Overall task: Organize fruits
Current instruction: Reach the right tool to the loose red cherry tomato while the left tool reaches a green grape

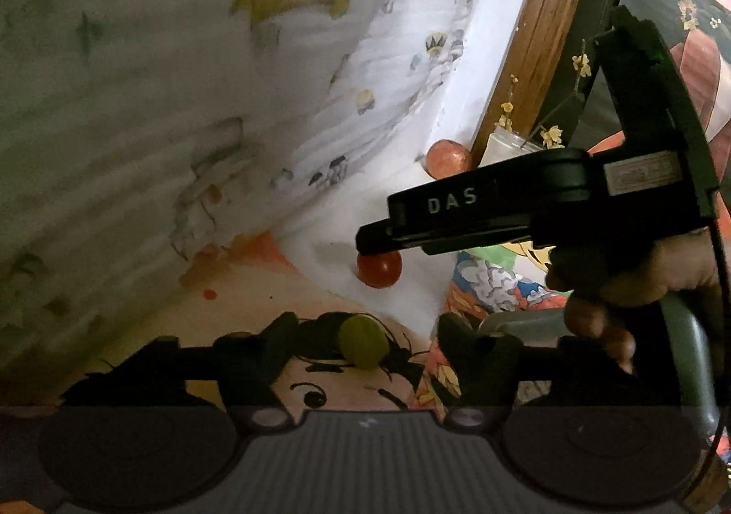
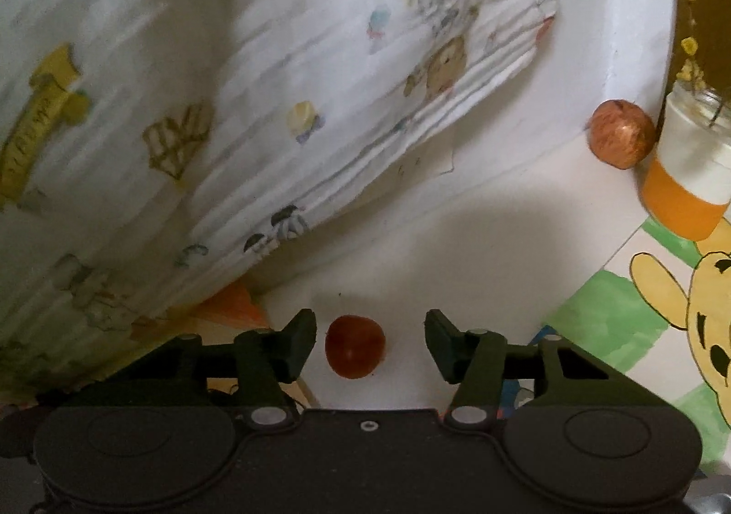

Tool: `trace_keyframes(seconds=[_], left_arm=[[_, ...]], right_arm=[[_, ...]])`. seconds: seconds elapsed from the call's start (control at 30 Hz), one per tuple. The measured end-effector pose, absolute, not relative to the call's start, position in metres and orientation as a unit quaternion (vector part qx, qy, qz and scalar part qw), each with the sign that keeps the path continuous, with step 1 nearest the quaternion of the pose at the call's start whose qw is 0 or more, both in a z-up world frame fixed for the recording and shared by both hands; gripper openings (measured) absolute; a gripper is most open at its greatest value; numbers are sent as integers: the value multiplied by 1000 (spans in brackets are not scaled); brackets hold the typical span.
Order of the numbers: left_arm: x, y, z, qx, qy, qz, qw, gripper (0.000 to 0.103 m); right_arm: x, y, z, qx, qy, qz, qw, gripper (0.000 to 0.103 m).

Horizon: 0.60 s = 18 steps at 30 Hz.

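Left wrist view first: the left gripper [image 1: 361, 349] has its jaws parted around a small green fruit [image 1: 363, 342] that sits on a cartoon drawing, and I judge neither pad is pressing on it, so nothing is grasped yet. It looks lined up for a pick, fruit centred in the gap. Beyond it, the right gripper [image 1: 379, 242], held in a person's hand [image 1: 607, 285], reaches in from the right, its tip just above a small red fruit [image 1: 379, 269] on the white table [image 1: 411, 217]. Far back, a larger reddish fruit [image 1: 447, 157] is tucked into the table's far corner beside a jar [image 1: 507, 148] of yellow flowers. A patterned cloth [image 1: 182, 103] hangs along the table's left edge.

Over to the right wrist view: the right gripper [image 2: 370, 345] straddles the small red fruit [image 2: 354, 345], the left pad just beside it, the right one clearly apart. Released, not gripping. The reddish fruit [image 2: 621, 135] sits against the jar [image 2: 690, 166] in the far right corner.

Count: three fruits, one green, one small red, one larger reddish; one jar; two grippers, each with one fruit between its jaws.
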<state>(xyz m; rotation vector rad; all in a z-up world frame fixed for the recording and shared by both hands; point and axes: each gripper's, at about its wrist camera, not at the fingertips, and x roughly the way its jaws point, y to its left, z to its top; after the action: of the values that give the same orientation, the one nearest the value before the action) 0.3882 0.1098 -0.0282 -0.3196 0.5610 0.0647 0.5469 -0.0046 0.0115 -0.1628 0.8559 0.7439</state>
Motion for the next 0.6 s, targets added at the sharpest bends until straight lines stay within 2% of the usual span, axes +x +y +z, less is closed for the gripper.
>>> trace_keyframes(seconds=[0.6], left_arm=[[390, 122, -32, -191, 283, 40, 939, 55]], right_arm=[[541, 1, 4, -95, 407, 361, 834, 32]])
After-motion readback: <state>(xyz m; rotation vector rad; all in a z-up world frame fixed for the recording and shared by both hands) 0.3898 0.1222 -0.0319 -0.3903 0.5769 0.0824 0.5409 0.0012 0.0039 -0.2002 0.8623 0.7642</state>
